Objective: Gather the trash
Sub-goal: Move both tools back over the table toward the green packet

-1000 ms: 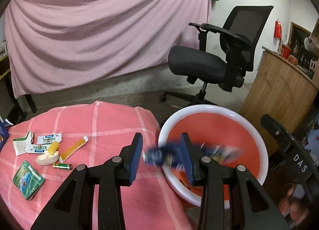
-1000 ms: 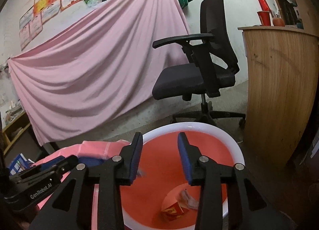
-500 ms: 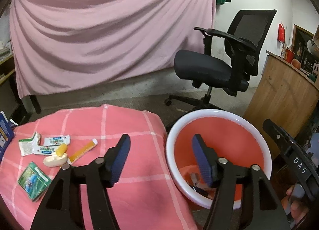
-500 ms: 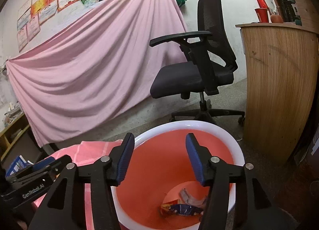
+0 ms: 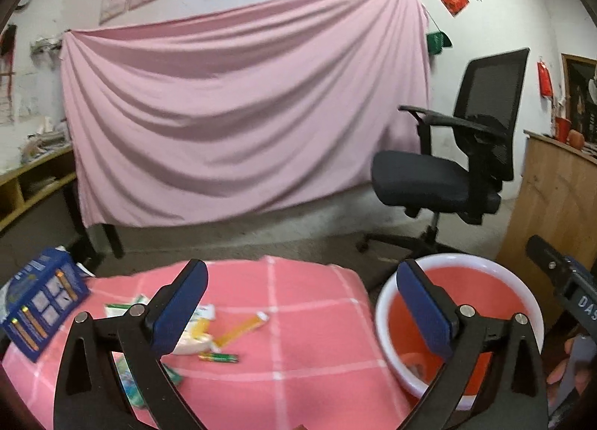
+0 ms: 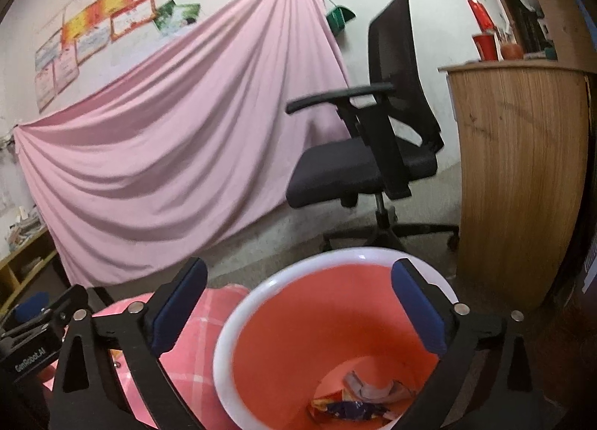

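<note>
Tabletop (image 5: 306, 318): lying left of the bin, its cloth edge sitting just beside the bin's rim.
Bin (image 5: 384, 321): standing on the floor right of the tabletop, before the office chair.
Wrappers (image 6: 358, 400): lying in the bottom of the bin.
Litter (image 5: 220, 336): lying scattered on the tabletop's left half, a battery (image 5: 218, 357) nearest.
Box (image 5: 41, 310): sitting at the tabletop's far left edge, possibly overhanging.
Office chair (image 5: 447, 172): standing behind the bin, with the counter (image 6: 518, 176) to its right.
Hanging sheet (image 5: 238, 112): hanging behind everything.
</note>
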